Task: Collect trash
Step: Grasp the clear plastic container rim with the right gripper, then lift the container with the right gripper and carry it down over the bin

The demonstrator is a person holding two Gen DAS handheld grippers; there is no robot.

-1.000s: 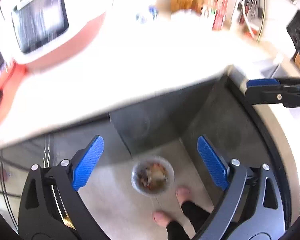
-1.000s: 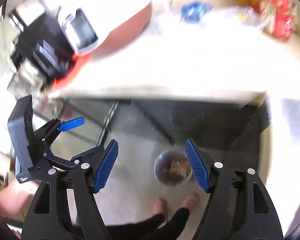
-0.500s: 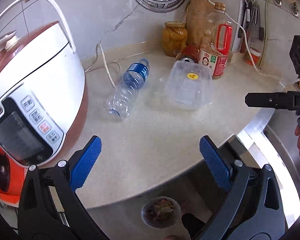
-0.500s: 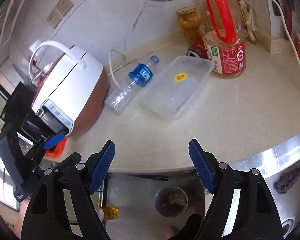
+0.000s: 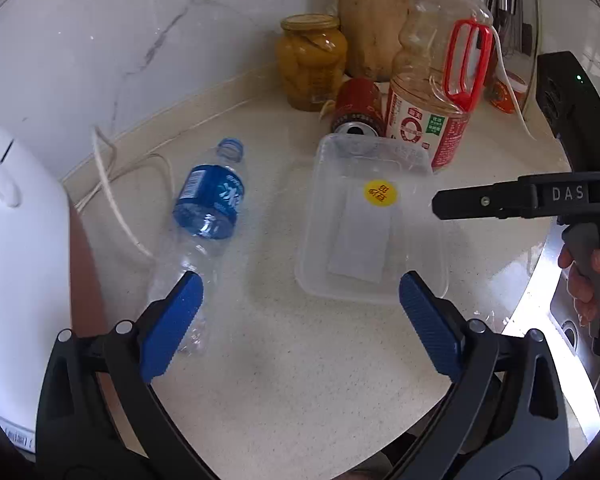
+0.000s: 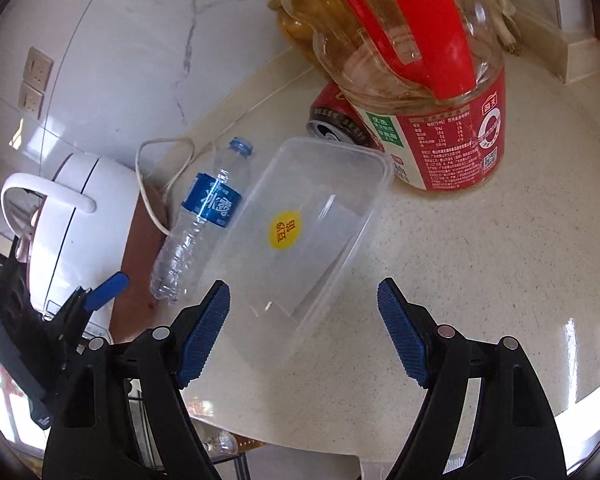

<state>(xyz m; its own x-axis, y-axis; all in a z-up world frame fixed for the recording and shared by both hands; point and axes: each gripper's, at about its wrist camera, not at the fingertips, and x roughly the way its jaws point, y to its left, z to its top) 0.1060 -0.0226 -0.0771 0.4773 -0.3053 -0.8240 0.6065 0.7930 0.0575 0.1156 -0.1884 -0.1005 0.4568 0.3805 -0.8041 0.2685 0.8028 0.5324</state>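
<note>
An empty clear water bottle with a blue label (image 5: 204,216) (image 6: 204,216) lies on its side on the white counter. Right of it sits a clear plastic container with a yellow sticker (image 5: 374,220) (image 6: 300,232). A red can (image 5: 358,110) (image 6: 336,120) lies on its side behind the container. My left gripper (image 5: 300,320) is open and empty, just in front of the bottle and container. My right gripper (image 6: 302,328) is open and empty over the container's near end; it shows from the side in the left wrist view (image 5: 540,200).
A white and red rice cooker (image 5: 16,260) (image 6: 76,216) stands at the left with its cord (image 5: 112,188). A large red-handled bottle (image 5: 440,92) (image 6: 428,80), a jar of yellow fruit (image 5: 312,62) and a steamer rack stand at the back wall. The steel sink rim (image 5: 556,272) is right.
Both grippers have risen from below the counter edge, where a floor bin showed, and moved forward over the counter toward the bottle and container. Both stay open.
</note>
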